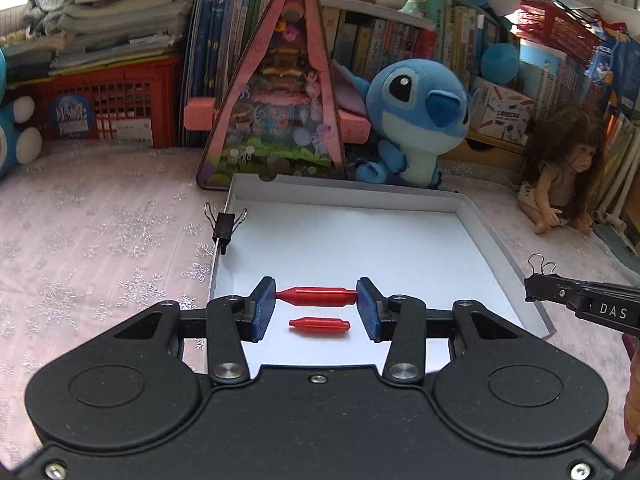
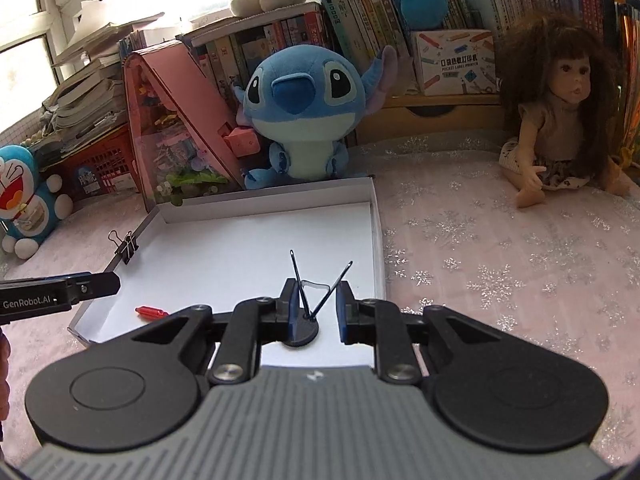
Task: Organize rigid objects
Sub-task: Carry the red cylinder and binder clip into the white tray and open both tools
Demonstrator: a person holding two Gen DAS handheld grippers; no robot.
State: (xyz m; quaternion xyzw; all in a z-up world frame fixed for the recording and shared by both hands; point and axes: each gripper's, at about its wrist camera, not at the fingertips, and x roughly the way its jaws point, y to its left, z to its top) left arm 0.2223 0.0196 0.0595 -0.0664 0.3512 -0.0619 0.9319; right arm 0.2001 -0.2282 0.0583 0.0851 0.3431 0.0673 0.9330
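A shallow white box (image 1: 472, 216) lies on the pink cloth. My left gripper (image 1: 316, 296) is shut end to end on a red bullet-shaped piece (image 1: 316, 297), held over the box's near left part. A second red piece (image 1: 320, 324) lies on the box floor just below it, also in the right wrist view (image 2: 152, 313). My right gripper (image 2: 316, 308) stands over the box's near right part with a black binder clip (image 2: 306, 326) between its blue pads; the clip touches the left pad, the right pad stands apart. Another binder clip (image 1: 226, 226) is clipped on the box's left wall.
Behind the box stand a pink triangular toy house (image 1: 280, 120) and a blue plush (image 1: 416, 120). A doll (image 2: 560, 128) sits at the right, a red crate (image 1: 108, 108) and a Doraemon toy (image 2: 24, 200) at the left. Books line the back.
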